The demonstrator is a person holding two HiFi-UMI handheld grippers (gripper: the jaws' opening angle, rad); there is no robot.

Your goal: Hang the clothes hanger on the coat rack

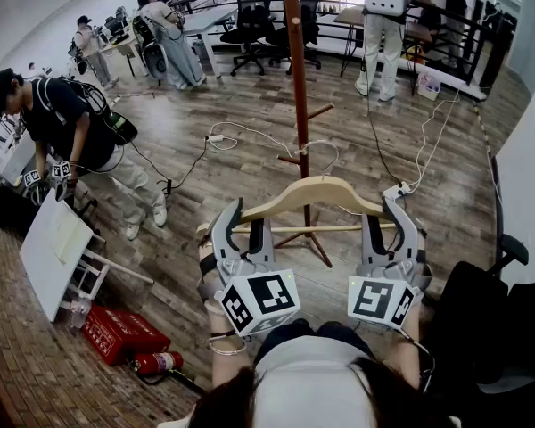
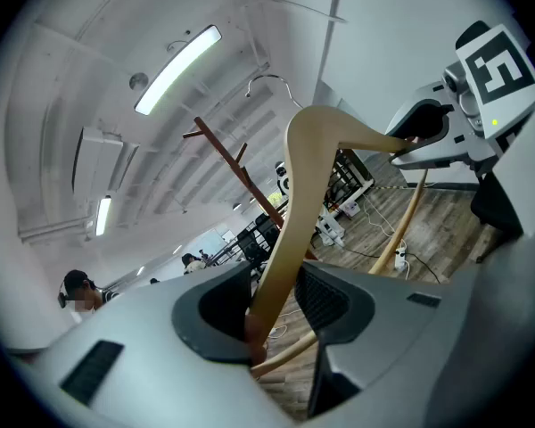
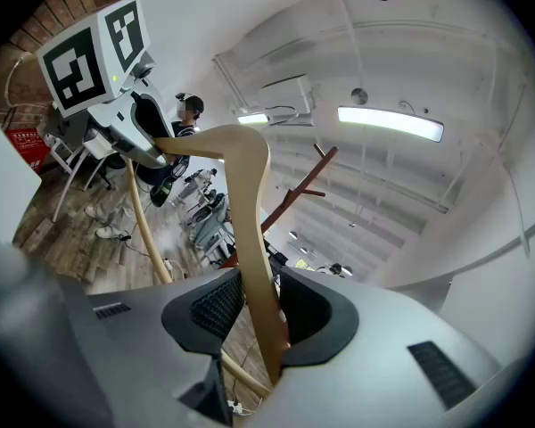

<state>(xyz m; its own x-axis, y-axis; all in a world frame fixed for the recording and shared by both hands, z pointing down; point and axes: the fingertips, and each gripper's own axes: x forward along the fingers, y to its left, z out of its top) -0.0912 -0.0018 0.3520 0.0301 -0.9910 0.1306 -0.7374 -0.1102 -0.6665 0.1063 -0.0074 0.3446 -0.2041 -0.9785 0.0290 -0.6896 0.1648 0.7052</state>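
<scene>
Room: open office with a plank floor [image 1: 250, 105]; chairs [image 1: 254, 12] and desks stand at the far side, with several people about. Cables [image 1: 223, 137] trail over the boards.
Near left: a white board [image 1: 53, 243] lies tipped on the floor, with a red box [image 1: 116, 333] and an extinguisher [image 1: 156, 362] beside it.
Surface: none carries the work; the hanger [image 1: 312, 193] is up in the air.
Rack [image 1: 296, 78]: a brown pole with short pegs, upright just beyond the hanger, centre far.
Left end: my left gripper [image 1: 243, 224] has its jaws clamped on the hanger's left arm.
Right end: my right gripper [image 1: 383, 214] has its jaws gripping the right arm the same way.
Why held so: I judge that a grip at each tip keeps the hanger level and stops it swinging. It also leaves the wire hook [image 2: 269, 78] free, pointing at the rack.
Progress: the hook is not yet on any peg, as far as I can see.
Next, my guess: carry it forward and drop the hook over a peg before letting go.
</scene>
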